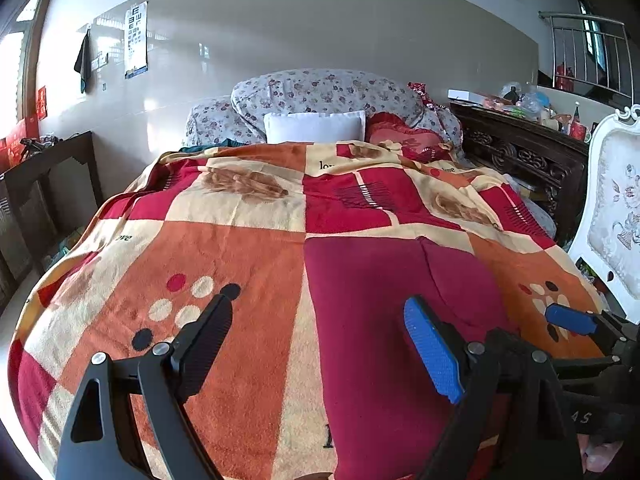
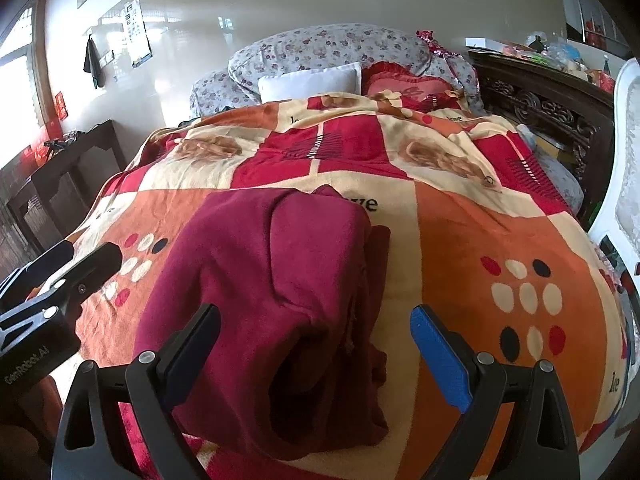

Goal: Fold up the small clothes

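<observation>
Over the maroon garment (image 2: 272,300), both grippers' fingers (image 2: 438,360) spread wide, gripping nothing.

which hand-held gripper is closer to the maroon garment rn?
Right. The right hand-held gripper hangs open directly over the maroon garment; the left hand-held gripper, also open, sits off the garment's left edge, mostly over the blanket.

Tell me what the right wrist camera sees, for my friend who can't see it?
A dark red garment, partly folded, lies on a bed's orange, red and cream checked blanket. The right claw hangs wide open just above its near edge, holding nothing. The left claw pokes in from the left; pillows sit at the far end.
</observation>
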